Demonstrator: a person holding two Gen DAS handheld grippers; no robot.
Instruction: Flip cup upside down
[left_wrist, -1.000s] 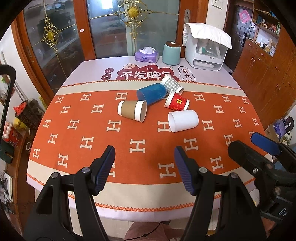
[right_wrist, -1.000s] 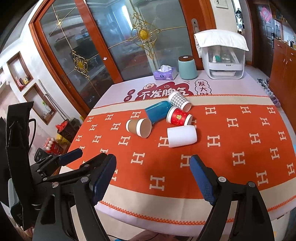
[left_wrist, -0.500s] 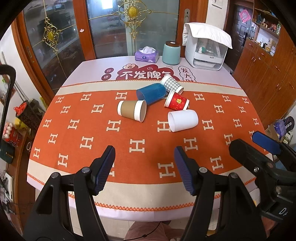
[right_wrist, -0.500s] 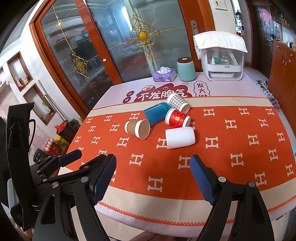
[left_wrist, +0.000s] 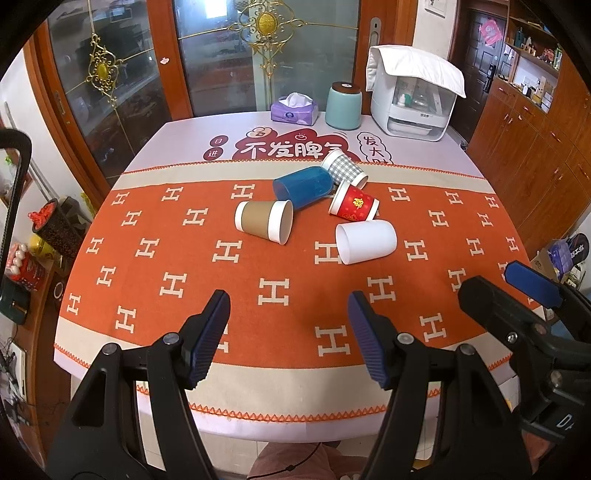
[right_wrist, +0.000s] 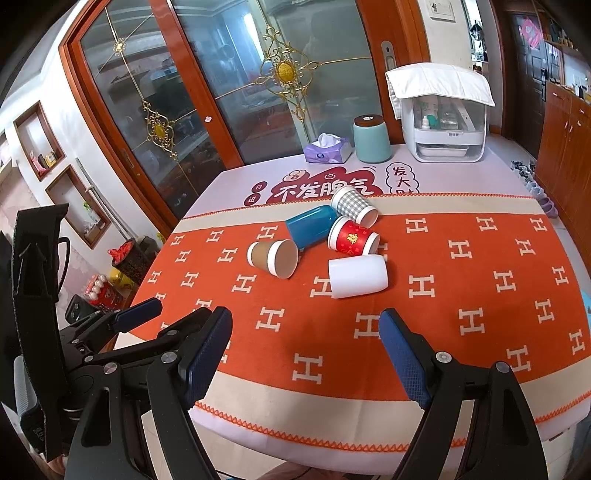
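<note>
Right gripper edged slightly closer to white cup; left gripper unmoved; both spread wide, empty.

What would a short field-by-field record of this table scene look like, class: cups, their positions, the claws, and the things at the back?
cups: five, all lying on their sides
brown cup: leftmost, mouth toward the right
blue cup: behind the brown cup
checked cup: farthest back
red cup: middle of the group
white cup: nearest the claws
left claw: open, holding nothing
right claw: open, holding nothing
table: orange cloth with a letter pattern
back of table: tissue box, green jar, white box with a cloth on top
</note>
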